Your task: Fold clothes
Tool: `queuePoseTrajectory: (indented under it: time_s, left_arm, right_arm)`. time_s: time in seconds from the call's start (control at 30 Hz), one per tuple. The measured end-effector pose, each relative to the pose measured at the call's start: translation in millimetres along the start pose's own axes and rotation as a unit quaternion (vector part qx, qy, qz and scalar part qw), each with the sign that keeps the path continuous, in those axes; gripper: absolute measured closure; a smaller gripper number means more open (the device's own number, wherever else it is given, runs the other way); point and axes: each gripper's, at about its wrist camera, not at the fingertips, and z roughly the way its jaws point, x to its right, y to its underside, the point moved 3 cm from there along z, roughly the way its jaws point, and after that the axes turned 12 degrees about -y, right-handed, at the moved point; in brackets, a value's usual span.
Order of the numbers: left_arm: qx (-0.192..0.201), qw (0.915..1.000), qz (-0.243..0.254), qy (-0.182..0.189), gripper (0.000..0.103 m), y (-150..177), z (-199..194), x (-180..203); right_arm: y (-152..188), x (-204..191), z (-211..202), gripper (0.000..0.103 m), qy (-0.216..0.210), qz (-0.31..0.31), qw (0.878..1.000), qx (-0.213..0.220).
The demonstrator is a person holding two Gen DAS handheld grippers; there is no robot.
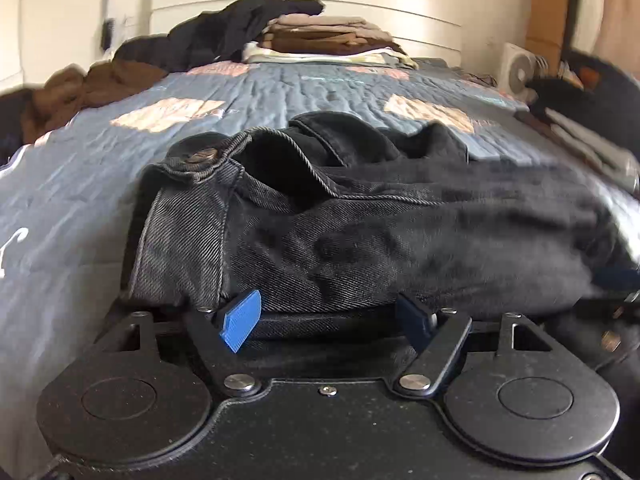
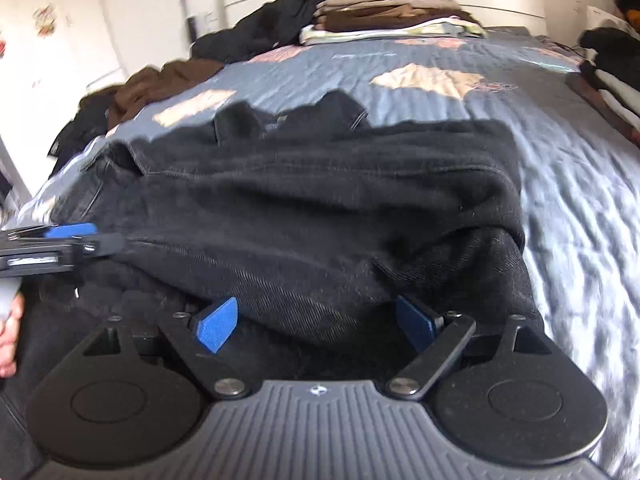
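The black jeans [image 1: 360, 232] lie bunched on the quilted bed [image 1: 100, 168], at its near edge, just in front of both tools. Our left hand-held gripper [image 1: 332, 316] stands with its blue pads spread apart, denim lying between them but not pinched; our right hand-held gripper [image 2: 320, 320] is likewise spread wide with a fold of cloth between its pads, not clamped. To do this step well, we judge we should close each one on a single clean edge rather than a thick bundle, keep both at the same height, and pull the denim flat before folding. The left wrist view shows the waistband button [image 1: 198, 156] and the open waist, so we know which end we face; the right wrist view hides that, but shows the left tool from the side and a hand [image 2: 10, 344] at its handle. Folded clothes [image 1: 320, 38] are stacked at the far edge
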Motion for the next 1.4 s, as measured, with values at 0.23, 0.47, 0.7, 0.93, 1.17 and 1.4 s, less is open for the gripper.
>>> queuePoseTrajectory:
  time_s: [0.23,0.47,0.7,0.93,1.17,1.4]
  left_arm:
    - [0.053,0.997,-0.057,0.002,0.027,-21.9,-64.3,-21.3]
    - [0.021,0.999,-0.039,0.009,0.018,-1.2,-133.4,-18.0]
    - [0.012,0.9996,-0.023,0.012,0.018,30.8,-200.8,-21.0]
    - [0.053,0.9981,-0.024,0.018,0.017,25.9,-274.0,-52.0]
    - [0.148,0.9889,-0.013,0.011,0.006,-6.4,-372.6,-97.1]
    - [0.162,0.9856,0.037,0.031,0.004,30.2,-403.2,-88.1]
  right_arm:
    - [-4.2,-9.9,-58.5,0.016,-0.017,0.033,0.998,0.048]
    - [32.5,-12.8,-106.0,0.01,0.007,0.091,0.995,0.026]
    - [73.6,-62.7,-171.7,0.009,-0.003,0.094,0.995,0.042]
    - [105.0,-115.1,-237.7,0.009,-0.007,0.06,0.997,0.037]
    - [103.0,-150.3,-303.8,0.009,-0.002,0.038,0.994,0.099]
    - [105.8,-165.5,-318.5,0.007,0.017,0.036,0.993,0.108]
